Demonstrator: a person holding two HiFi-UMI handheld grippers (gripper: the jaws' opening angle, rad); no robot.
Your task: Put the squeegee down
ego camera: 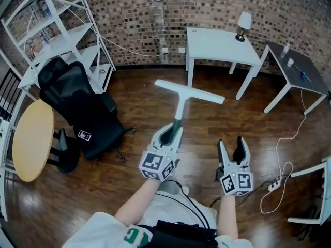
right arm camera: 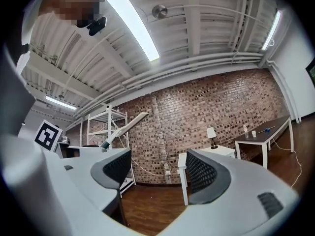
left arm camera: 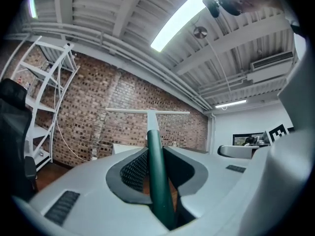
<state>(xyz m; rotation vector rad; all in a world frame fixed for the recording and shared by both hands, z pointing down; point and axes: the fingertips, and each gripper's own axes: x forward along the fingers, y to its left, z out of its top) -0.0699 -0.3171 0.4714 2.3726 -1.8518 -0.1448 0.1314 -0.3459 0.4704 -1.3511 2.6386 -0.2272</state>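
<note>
A glossy dark wooden floor (ego camera: 207, 123) gleams beneath a rough brick wall (ego camera: 155, 9) at twelve o'clock; the squeegee (ego camera: 182, 99) shows a smooth green handle, the left gripper (ego camera: 173, 128) matt grey plastic with dimpled black pads (left arm camera: 134, 171).

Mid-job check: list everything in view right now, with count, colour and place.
squeegee: 1, white blade, green handle, in the left tongs
table: 1, white, far centre
lamp: 1, white shade, on the table
desk: 1, dark top, white legs, far right
shelf: 1, white, far left
office chair: 1, black, before the shelf
round table: 1, light wood, left edge
power strip: 1, white, on the floor, right
left tongs: 1, white, shut on the squeegee
right tongs: 1, white, open, empty
</note>
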